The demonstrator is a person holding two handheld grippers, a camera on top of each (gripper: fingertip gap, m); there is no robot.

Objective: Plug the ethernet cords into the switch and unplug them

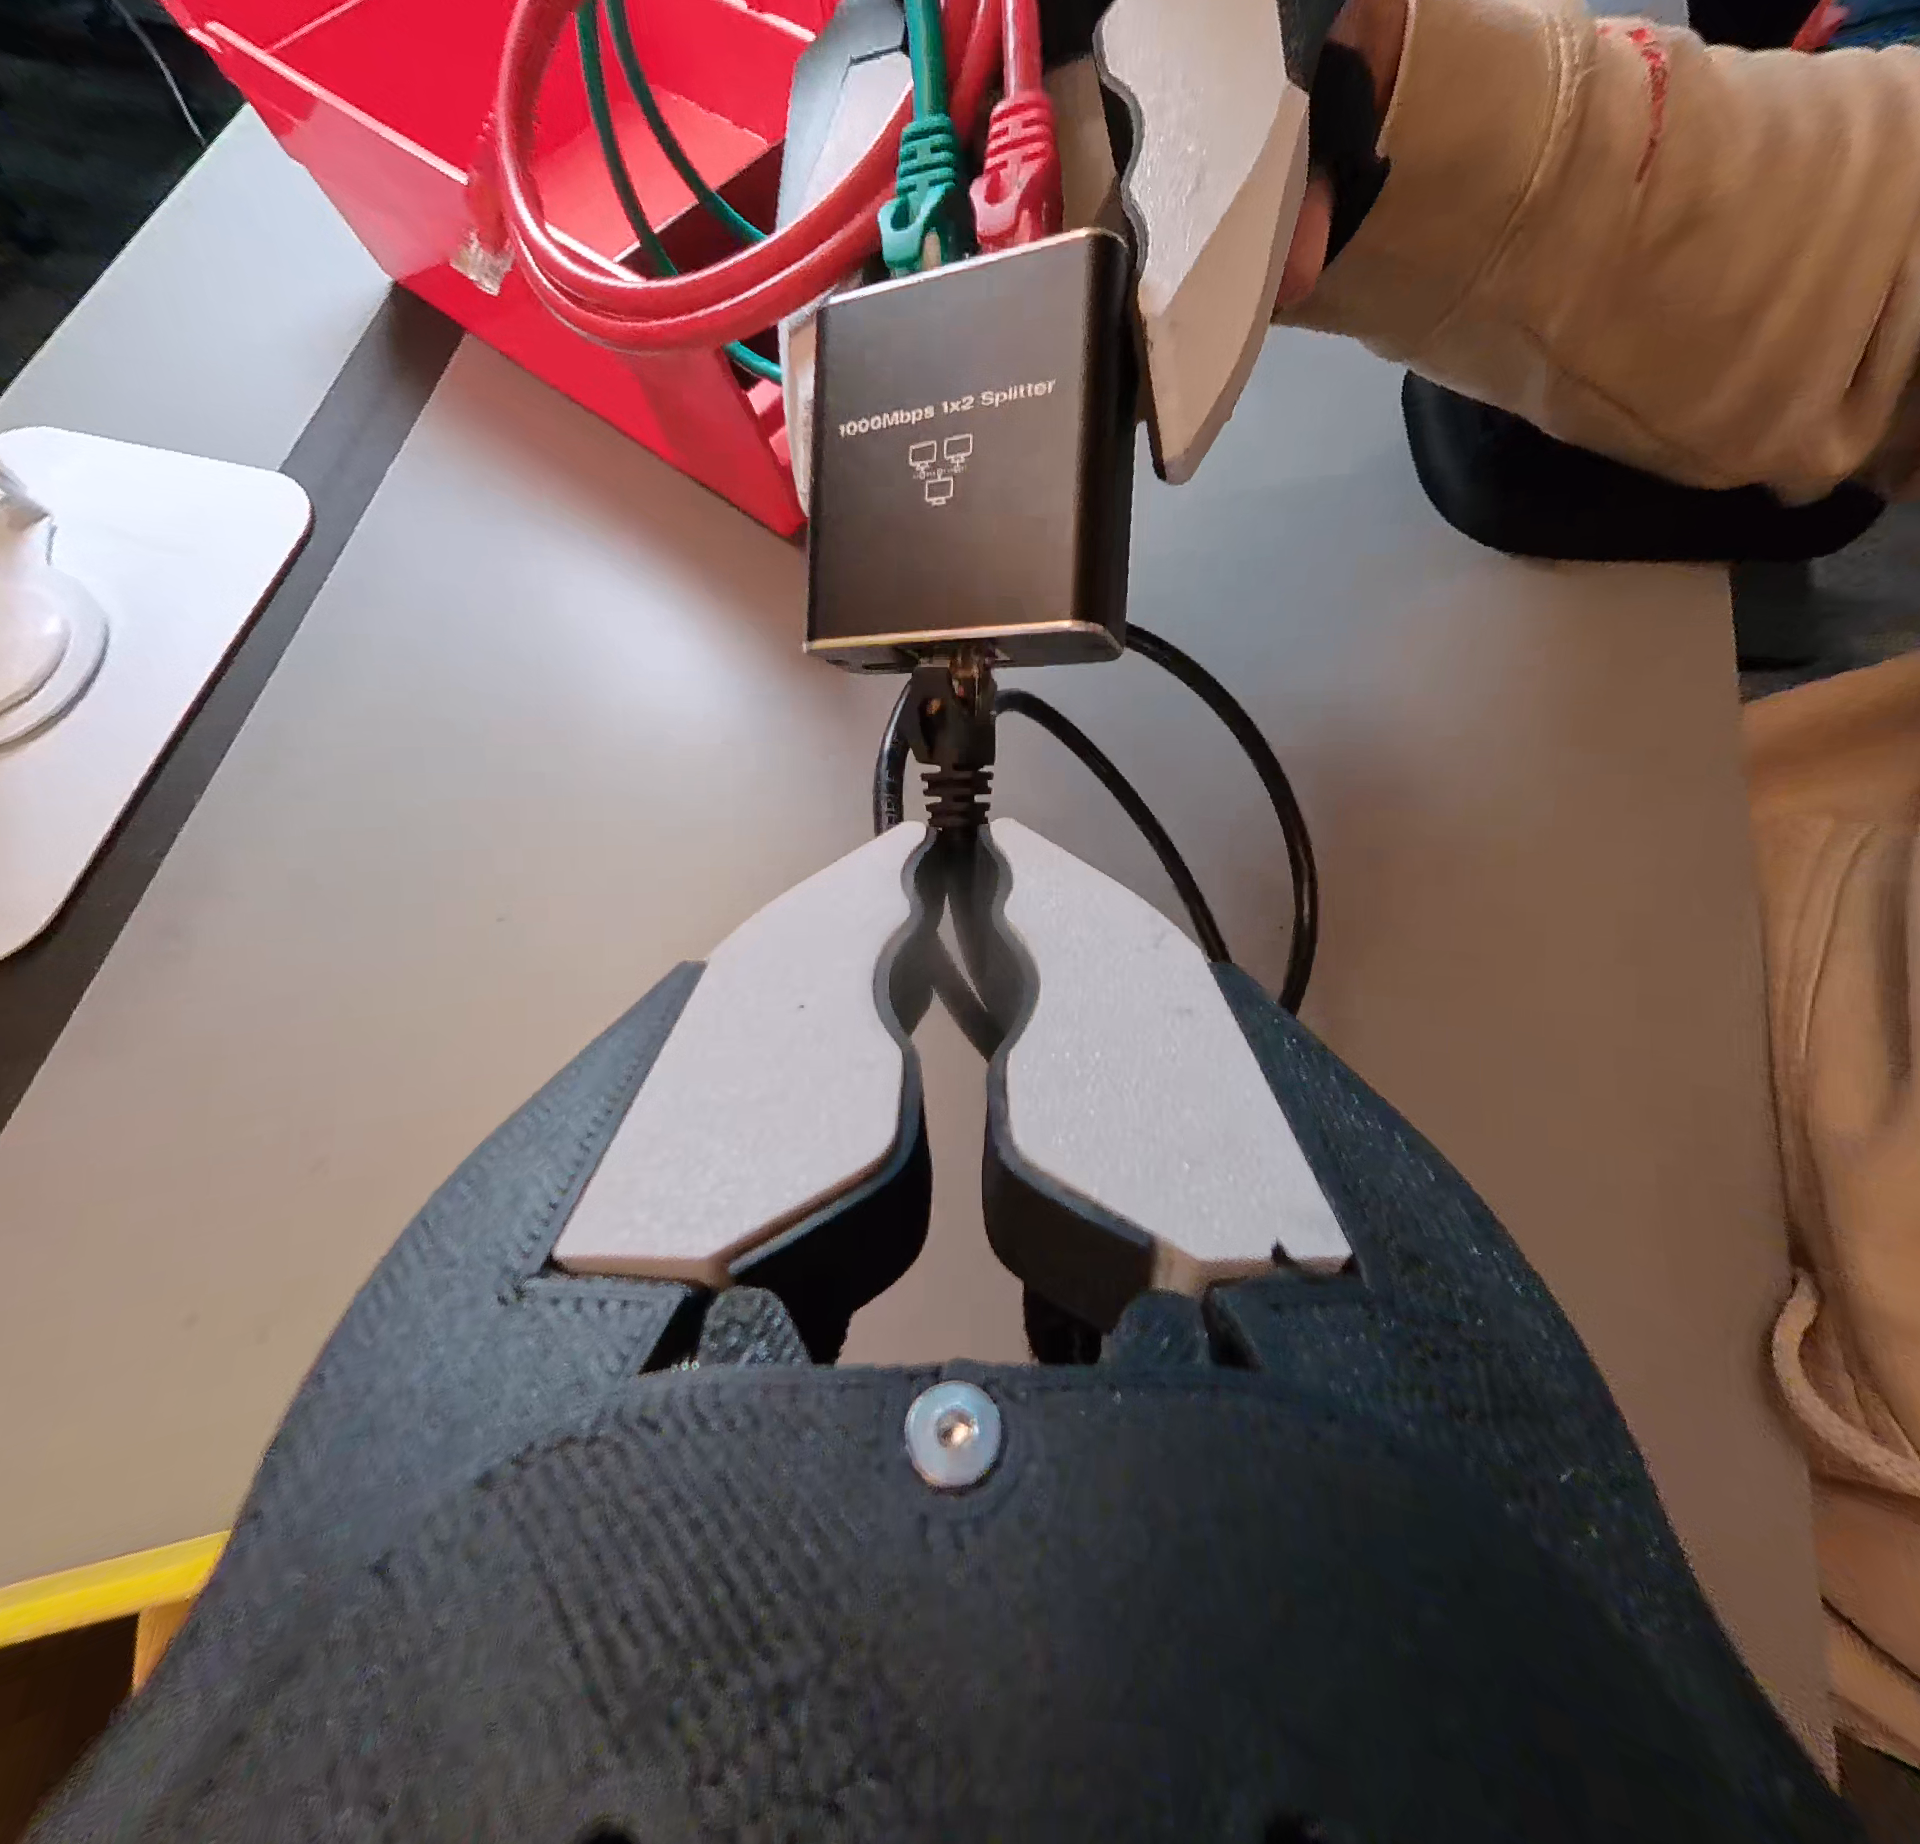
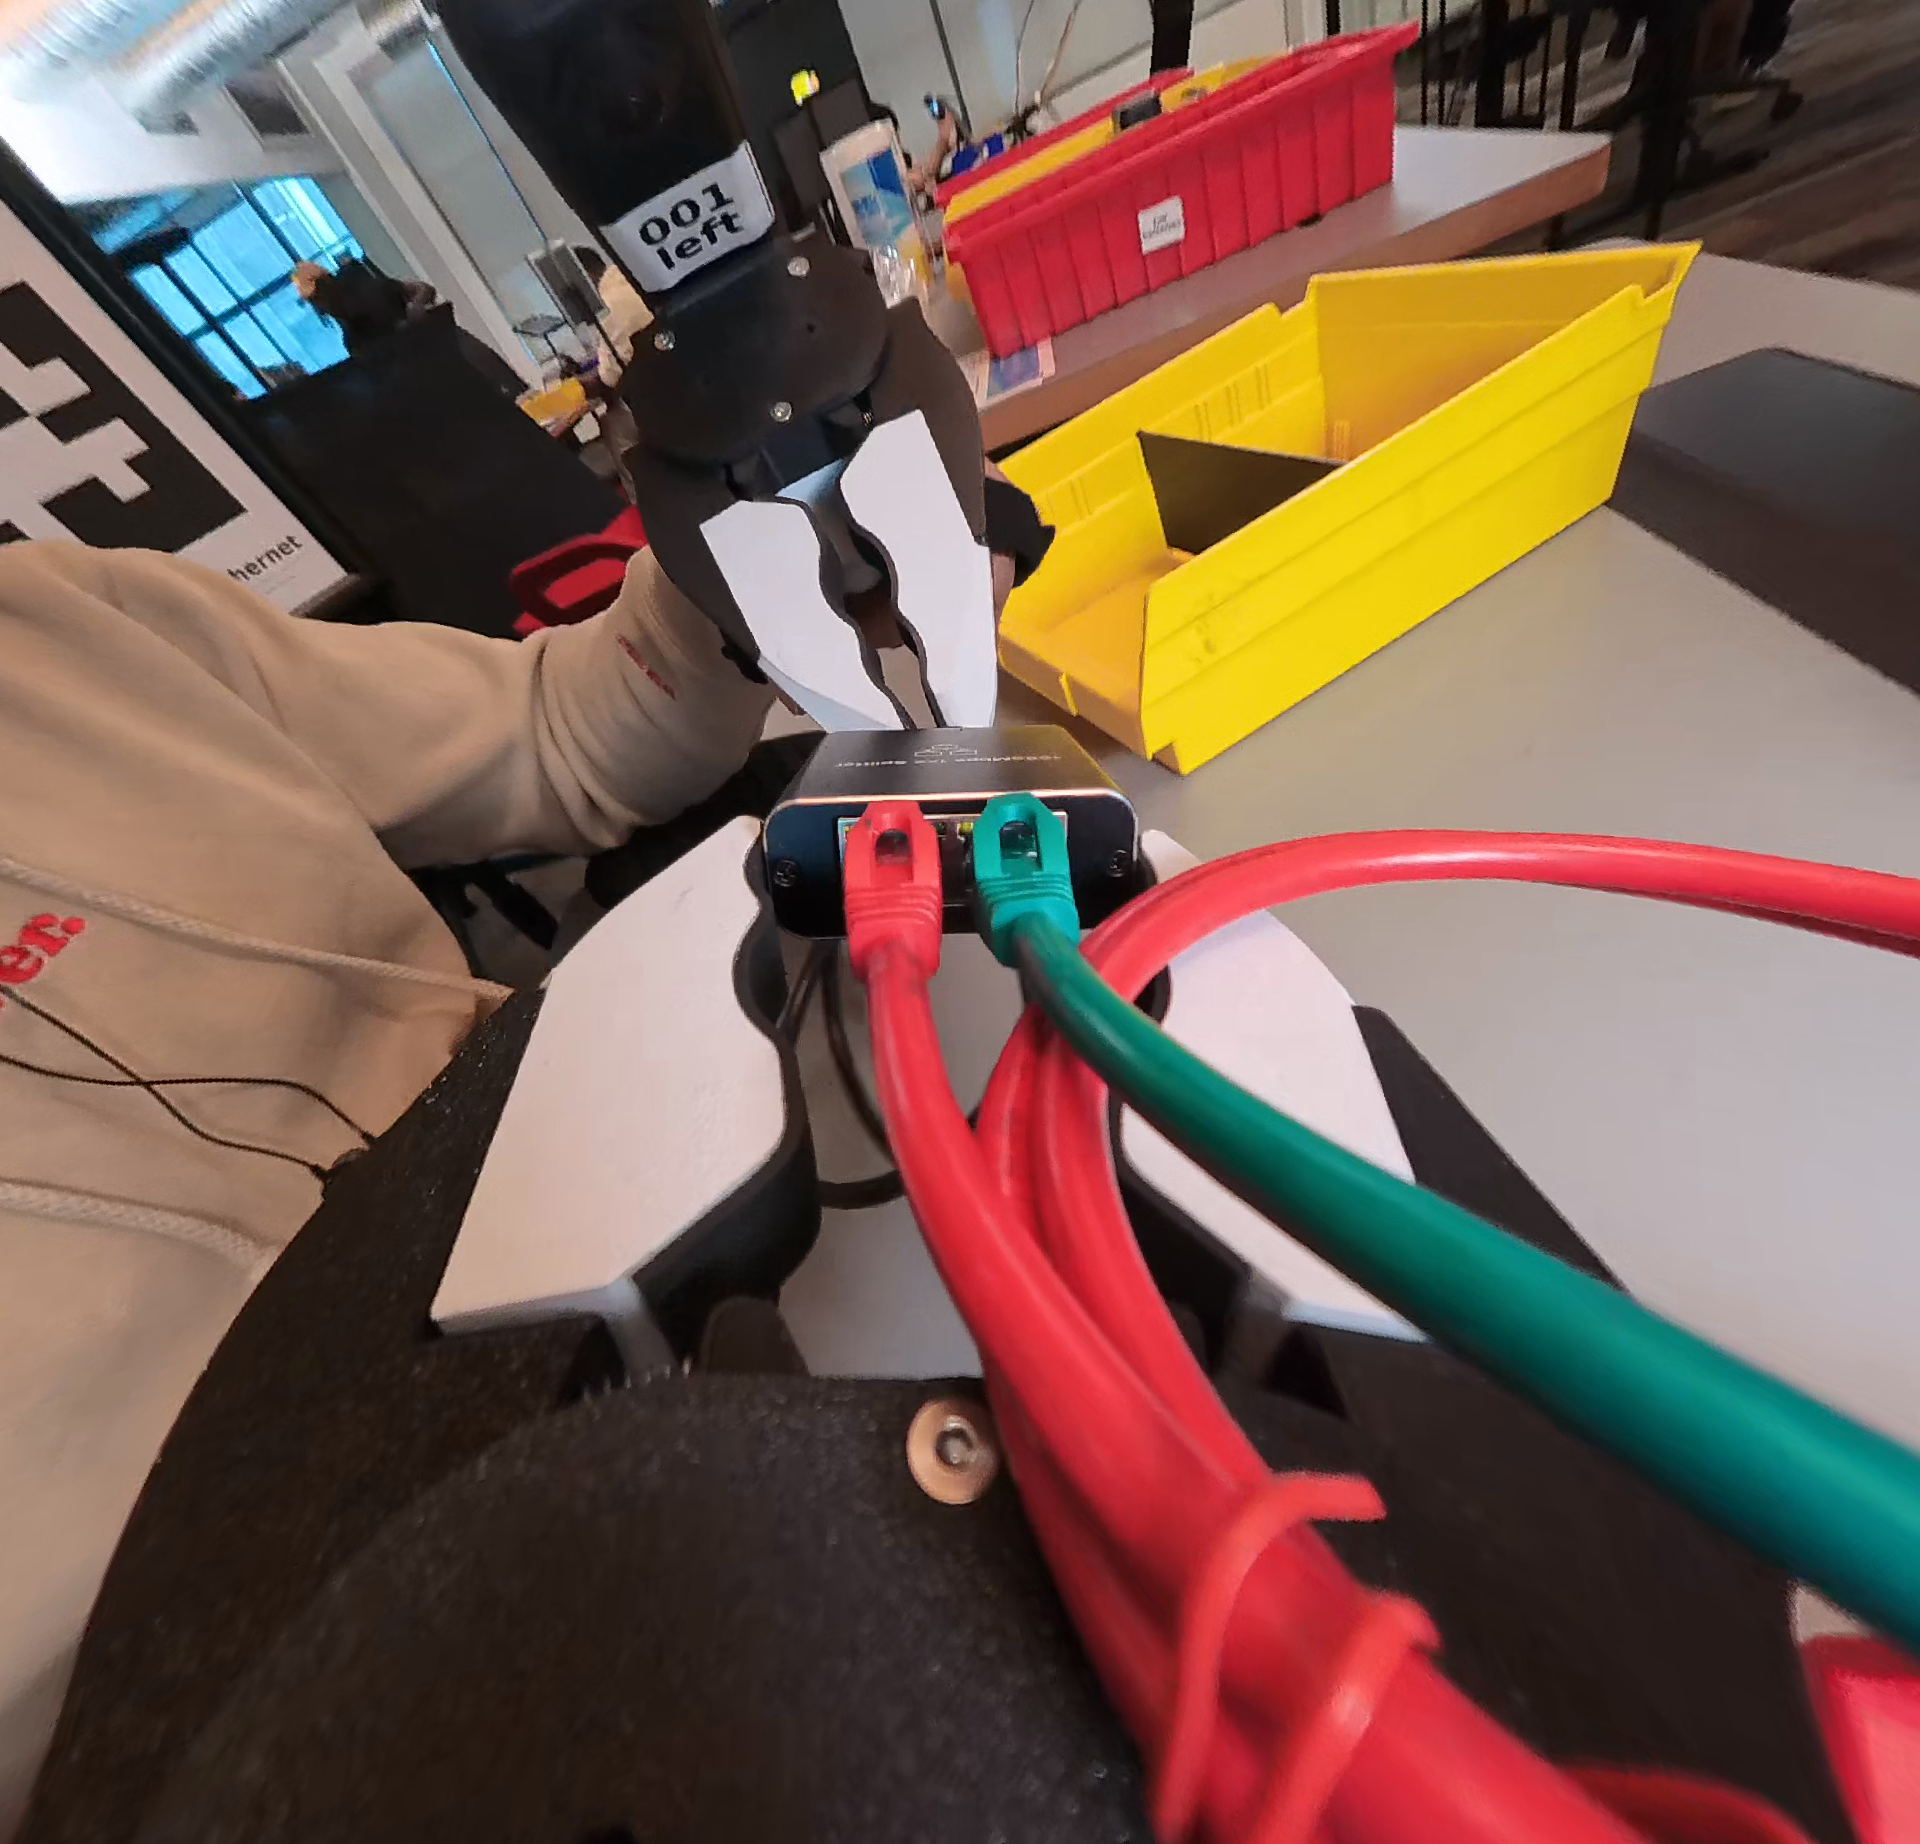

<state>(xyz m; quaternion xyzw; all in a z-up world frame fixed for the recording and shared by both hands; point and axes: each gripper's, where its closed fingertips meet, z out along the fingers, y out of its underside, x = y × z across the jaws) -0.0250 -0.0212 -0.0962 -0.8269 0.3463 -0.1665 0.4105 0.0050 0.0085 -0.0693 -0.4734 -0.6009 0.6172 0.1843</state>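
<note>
The black switch (image 1: 966, 464) is held off the grey table between the fingers (image 1: 1205, 236) of my right gripper (image 2: 951, 859), which is shut on its sides. A red plug (image 2: 894, 880) and a green plug (image 2: 1023, 864) sit in the two ports on its far end; they also show in the left wrist view, green (image 1: 920, 199) and red (image 1: 1013, 184). My left gripper (image 1: 956, 838) is shut on a black cord (image 1: 1278, 818) just behind its black plug (image 1: 951, 734). The plug's tip is at the switch's near port; I cannot tell if it is seated.
A red bin (image 1: 416, 80) stands behind the switch, with coiled red cord (image 1: 644, 277) and a loose clear plug (image 1: 483, 256) hanging over it. A yellow bin (image 2: 1351, 547) sits beyond. A white pad (image 1: 135, 631) lies at the left. A beige sleeve (image 1: 1558, 236) is at the right. The gap from one gripper's tips to the other's is roughly 6 cm.
</note>
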